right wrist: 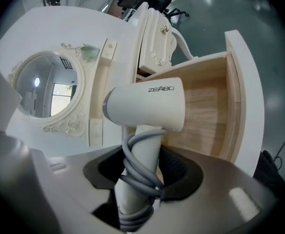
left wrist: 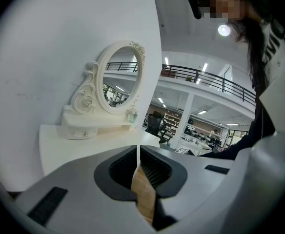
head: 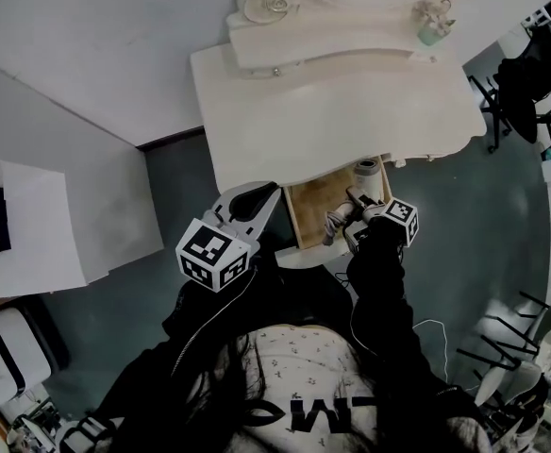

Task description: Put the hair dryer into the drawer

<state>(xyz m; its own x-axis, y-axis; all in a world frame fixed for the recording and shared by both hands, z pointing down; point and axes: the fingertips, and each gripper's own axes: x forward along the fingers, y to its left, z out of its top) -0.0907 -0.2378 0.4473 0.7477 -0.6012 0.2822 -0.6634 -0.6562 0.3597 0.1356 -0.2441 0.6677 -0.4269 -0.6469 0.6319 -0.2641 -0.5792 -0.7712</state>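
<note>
Over the open drawer (head: 311,213) at the front of the dressing table (head: 332,111), my right gripper (right wrist: 142,177) is clamped on the handle of the hair dryer (right wrist: 145,104), with the grey cord (right wrist: 132,160) wound round that handle and caught between the pads too. The barrel hangs above the wooden drawer floor and, as far as I can judge, isn't resting on it yet. My left gripper (left wrist: 138,155) is closed on nothing, just beside the drawer's left edge. To do this well I'd lower slowly and keep the barrel inside the side walls and clear of the tabletop's lip. I'd release only once the body lies on the wood (a drop could knock it), then back out straight, because those cord loops look likely to snag a pad
</note>
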